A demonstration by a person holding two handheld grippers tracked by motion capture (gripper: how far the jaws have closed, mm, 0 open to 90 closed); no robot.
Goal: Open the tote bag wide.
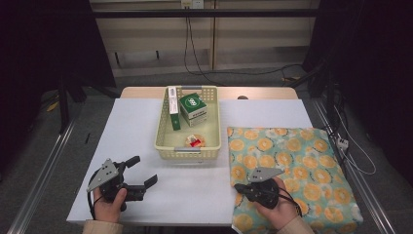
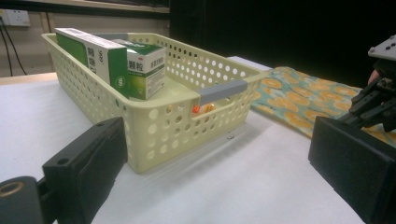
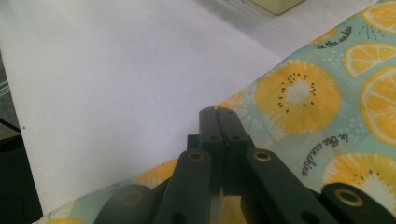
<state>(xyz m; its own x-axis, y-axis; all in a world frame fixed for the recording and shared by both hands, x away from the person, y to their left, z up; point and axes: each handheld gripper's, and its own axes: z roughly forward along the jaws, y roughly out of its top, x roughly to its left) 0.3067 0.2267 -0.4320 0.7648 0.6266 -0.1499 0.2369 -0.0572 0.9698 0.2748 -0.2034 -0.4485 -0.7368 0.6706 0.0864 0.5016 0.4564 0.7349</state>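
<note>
Cloth [image 3: 299,93] edge pinched in the closed right claw [image 3: 219,116].

A white worktop [image 1: 146,131] carries a pale yellow basket [image 1: 161,131] at its far middle and a fruit-print cloth [image 1: 302,161] spread over its right side, the cloth's left edge just right of the basket.

The basket [image 1: 188,146] stands at the middle back of the counter [image 1: 136,131]. In the basket, two boxes [image 1: 193,109] lie at its far end and a small packet [image 1: 195,141] near its front wall. The cloth [image 1: 292,161] lies right of the basket, just beside it.
</note>
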